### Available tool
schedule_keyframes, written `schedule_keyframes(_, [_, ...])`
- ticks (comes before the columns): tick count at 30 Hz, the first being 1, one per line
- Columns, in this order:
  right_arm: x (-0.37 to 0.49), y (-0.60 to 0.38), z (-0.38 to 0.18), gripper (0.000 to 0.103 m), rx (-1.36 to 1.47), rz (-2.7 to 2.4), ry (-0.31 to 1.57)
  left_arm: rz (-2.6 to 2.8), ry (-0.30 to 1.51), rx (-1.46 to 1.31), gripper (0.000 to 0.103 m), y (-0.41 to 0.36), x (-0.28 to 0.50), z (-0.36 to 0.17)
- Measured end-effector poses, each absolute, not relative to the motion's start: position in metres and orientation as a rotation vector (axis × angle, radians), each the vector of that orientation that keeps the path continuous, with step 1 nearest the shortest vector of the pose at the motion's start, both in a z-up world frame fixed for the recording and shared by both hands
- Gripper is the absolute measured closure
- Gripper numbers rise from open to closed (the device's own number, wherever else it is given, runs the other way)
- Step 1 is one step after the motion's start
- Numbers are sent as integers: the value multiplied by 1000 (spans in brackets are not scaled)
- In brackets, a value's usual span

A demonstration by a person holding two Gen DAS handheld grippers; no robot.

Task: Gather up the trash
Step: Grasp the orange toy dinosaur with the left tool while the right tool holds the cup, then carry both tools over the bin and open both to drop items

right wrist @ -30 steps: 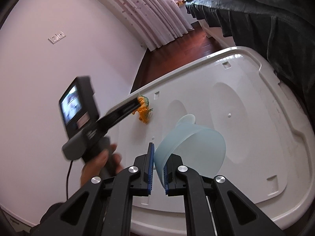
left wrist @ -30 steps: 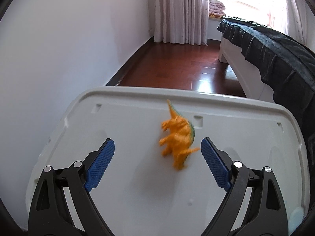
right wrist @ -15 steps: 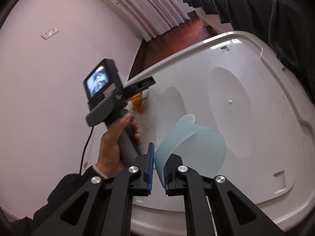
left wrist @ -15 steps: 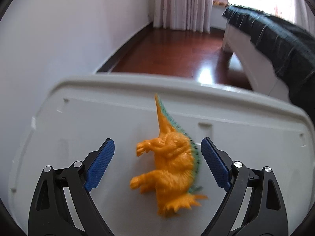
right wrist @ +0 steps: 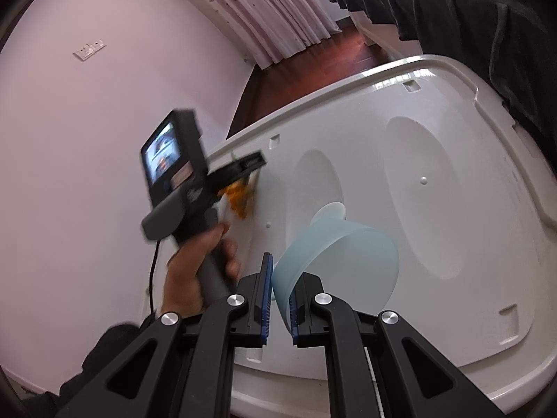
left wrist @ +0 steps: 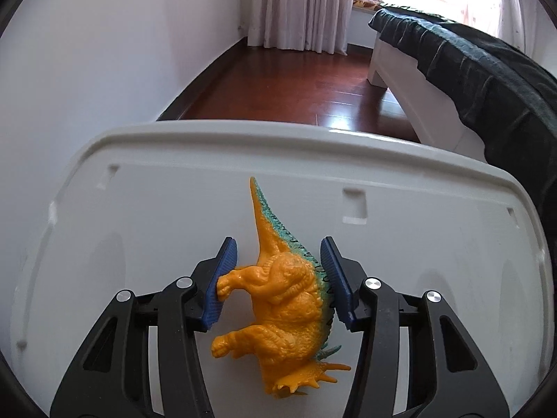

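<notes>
My left gripper (left wrist: 278,278) is closing around the orange dinosaur toy (left wrist: 285,299), which lies on its side on the white lid (left wrist: 435,230); left pad touches a foreleg, right pad sits at its green back. My right gripper (right wrist: 279,304) is clamped on the pale blue scoop (right wrist: 344,261), over the same lid.

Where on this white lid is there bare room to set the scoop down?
Bare: the two oval hollows of the lid beyond the scoop, towards the bed. Crowded: the wall-side end, where the left gripper is closing around the dinosaur.
</notes>
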State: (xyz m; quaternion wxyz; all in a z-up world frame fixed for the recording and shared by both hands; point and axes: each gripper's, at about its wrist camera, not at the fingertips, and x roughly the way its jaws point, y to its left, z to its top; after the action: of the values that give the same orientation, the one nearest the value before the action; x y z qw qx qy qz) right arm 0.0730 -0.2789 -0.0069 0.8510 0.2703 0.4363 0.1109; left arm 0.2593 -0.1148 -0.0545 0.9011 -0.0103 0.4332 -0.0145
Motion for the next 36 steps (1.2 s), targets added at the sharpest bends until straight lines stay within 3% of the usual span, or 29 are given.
schedule_keyframes(19, [41, -218, 36, 95, 431, 329, 796, -23, 794, 26, 54, -21, 26, 14])
schedule_keyframes(28, [-54, -183, 2, 95, 382, 328, 861, -56, 816, 88, 54, 5, -77, 10])
schedule_keyframes(36, [-112, -176, -26, 95, 332, 278, 917, -81, 866, 78, 53, 13, -123, -9])
